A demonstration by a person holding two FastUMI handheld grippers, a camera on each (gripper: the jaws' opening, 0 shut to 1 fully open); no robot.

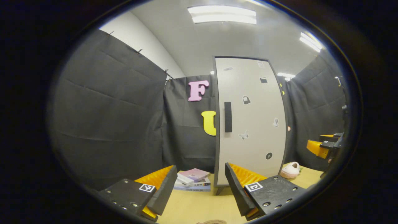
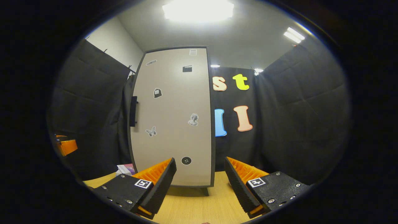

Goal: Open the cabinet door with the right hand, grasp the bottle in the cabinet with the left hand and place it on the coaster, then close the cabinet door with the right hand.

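Observation:
A tall pale grey cabinet (image 1: 250,121) stands on the wooden table with its door shut; small stickers dot the door. Its dark vertical handle (image 1: 228,117) sits near the door's left edge. In the right gripper view the cabinet (image 2: 174,118) is straight ahead and the handle (image 2: 133,111) shows edge-on at its left side. My left gripper (image 1: 200,189) is open low over the table, short of the cabinet. My right gripper (image 2: 200,183) is open too, in front of the door's lower part. The right gripper (image 1: 323,146) also appears at the far right of the left gripper view. The bottle is hidden.
A stack of books (image 1: 192,180) lies on the table (image 1: 199,205) left of the cabinet. A pink slipper-like object (image 1: 290,170) rests to the cabinet's right. Black cloth walls close in all sides. The left gripper (image 2: 67,145) shows at the far left of the right gripper view.

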